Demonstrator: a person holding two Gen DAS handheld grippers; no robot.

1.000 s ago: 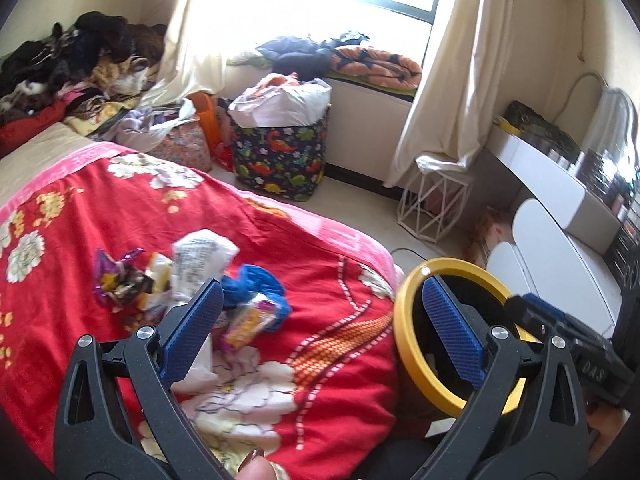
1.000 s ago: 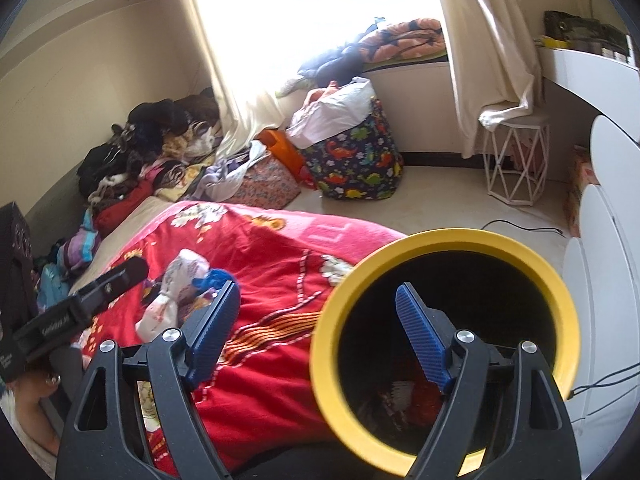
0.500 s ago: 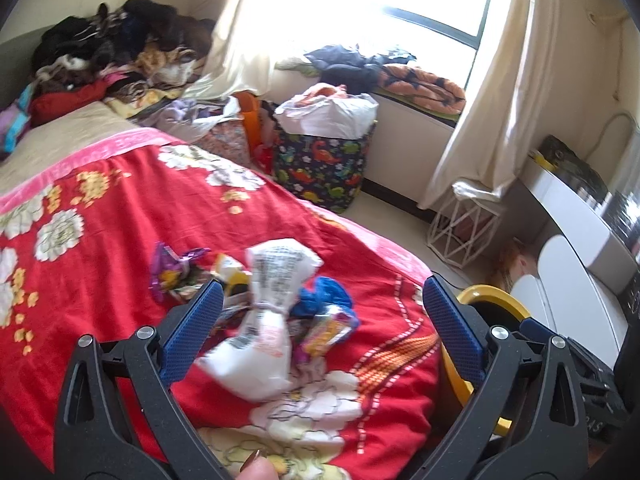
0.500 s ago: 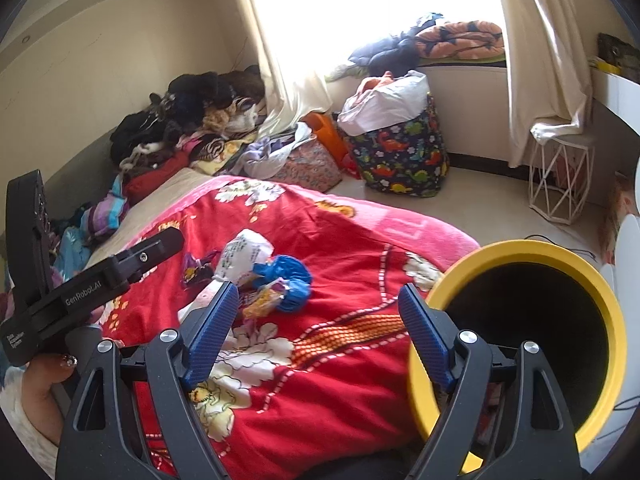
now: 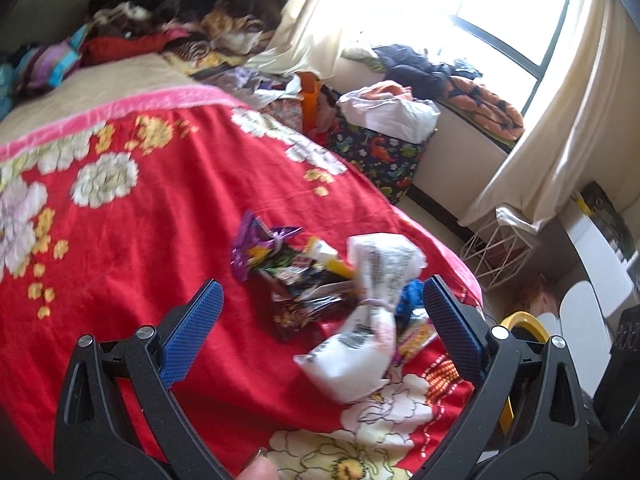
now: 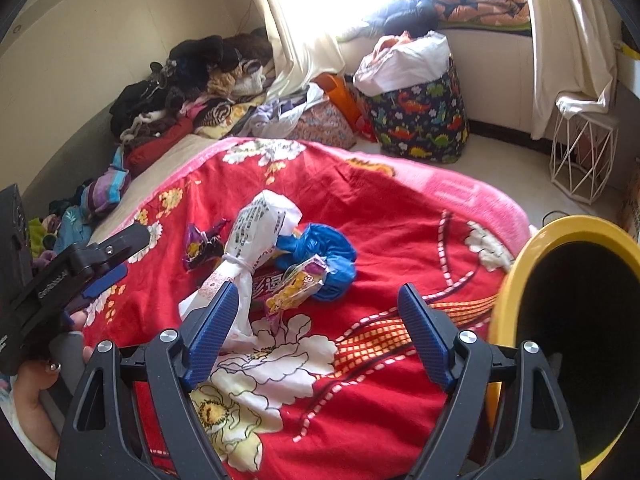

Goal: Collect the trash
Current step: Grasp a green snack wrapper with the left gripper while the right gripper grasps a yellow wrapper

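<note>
In the left wrist view, the left gripper is seen with its blue-padded jaws standing wide apart and nothing clamped between them. Ahead of it a red flowered blanket is spread over the bed, and the trash is heaped on it near the right edge — a knotted white plastic bag lies nearest, between the lines of the two pads but untouched by either, with a purple wrapper and dark crumpled wrappers just behind it to the left. A blue bag is partly hidden at the white bag's right side. A sliver of the yellow-rimmed bin is seen low at the right, off the bed. Farther off, a dinosaur-print basket stands below the window. In the right wrist view, the right gripper is likewise held with jaws well apart and empty, above the blanket's near part. The white bag is seen beyond the left pad, its lower end passing behind that pad; whether it is touched cannot be told. The blue bag and a yellow snack wrapper lie just right of it, touching each other. The bin is seen at the right beside the bed, its dark mouth open toward the camera. The left gripper is seen at the far left, held by a hand.
</note>
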